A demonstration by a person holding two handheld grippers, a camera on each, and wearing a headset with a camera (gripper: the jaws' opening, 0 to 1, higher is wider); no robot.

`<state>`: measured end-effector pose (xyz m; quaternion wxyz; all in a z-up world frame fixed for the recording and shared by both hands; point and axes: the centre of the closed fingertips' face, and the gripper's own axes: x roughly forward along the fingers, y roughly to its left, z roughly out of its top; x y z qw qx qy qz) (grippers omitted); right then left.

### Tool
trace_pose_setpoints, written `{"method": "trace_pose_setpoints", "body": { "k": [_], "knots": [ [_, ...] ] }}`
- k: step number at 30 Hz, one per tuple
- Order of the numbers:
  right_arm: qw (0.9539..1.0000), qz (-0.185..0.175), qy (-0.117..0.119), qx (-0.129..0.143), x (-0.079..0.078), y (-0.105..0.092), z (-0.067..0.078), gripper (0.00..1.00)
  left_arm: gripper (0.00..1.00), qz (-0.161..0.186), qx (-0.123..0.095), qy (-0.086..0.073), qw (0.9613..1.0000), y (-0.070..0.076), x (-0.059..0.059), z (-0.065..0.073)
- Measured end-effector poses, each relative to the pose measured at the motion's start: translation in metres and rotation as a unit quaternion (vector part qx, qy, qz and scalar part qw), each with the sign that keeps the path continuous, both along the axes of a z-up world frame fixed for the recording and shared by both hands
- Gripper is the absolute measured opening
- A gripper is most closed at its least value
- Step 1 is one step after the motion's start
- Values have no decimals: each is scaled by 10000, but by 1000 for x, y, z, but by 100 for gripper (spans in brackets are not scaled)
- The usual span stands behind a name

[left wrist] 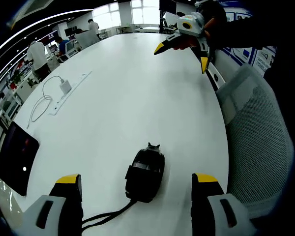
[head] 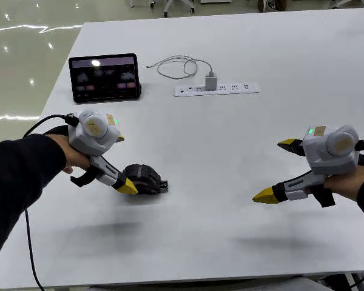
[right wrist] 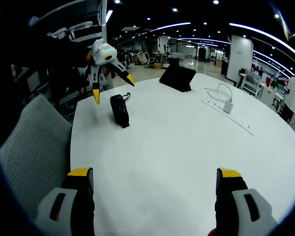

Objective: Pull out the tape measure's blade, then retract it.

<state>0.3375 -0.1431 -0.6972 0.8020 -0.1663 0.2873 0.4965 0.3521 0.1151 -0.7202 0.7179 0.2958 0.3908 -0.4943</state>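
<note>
White counter (head: 230, 157) spreads under both hands in a big open office with rows of ceiling lights. At its far side a dark tablet (head: 104, 77) stands propped up. To the right of the tablet lies a white power strip (head: 230, 89) with a white charger (head: 211, 81) plugged in, and the charger's white cable (head: 179, 65) lies looped behind it.

The tape measure (left wrist: 146, 169), a black case, lies on the counter near the front left. In the left gripper view it sits between the two yellow-tipped jaws with bare counter on either side, and a black cord (left wrist: 105, 215) trails from its near end. Its blade looks wound in, with just the end hook (left wrist: 153, 146) at the case's far end, though that part is small and I can't be sure.

The left tongs (head: 122, 162) are spread wide, angled down over the tape measure and gripping nothing. In the head view the lower yellow tip sits right at the case's left edge, and I can't tell whether it touches.

The right tongs (head: 274, 170) hang above the counter's right side, well apart from the tape measure. Their jaws are also spread wide with nothing between them, and they point toward the left tongs. A grey mesh chair (left wrist: 255, 128) stands at the counter's near edge.
</note>
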Motion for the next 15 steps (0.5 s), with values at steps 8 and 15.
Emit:
{"method": "trace_pose_setpoints", "body": {
  "k": [8, 15],
  "knots": [
    [9994, 317, 27, -138, -2, 23, -12, 100, 76, -555, 272, -10, 9981, -11, -8, -18],
    [9982, 600, -26, -85, -2, 60, -11, 100, 74, -699, 412, -26, 9967, -17, -4, -24]
  ]
}}
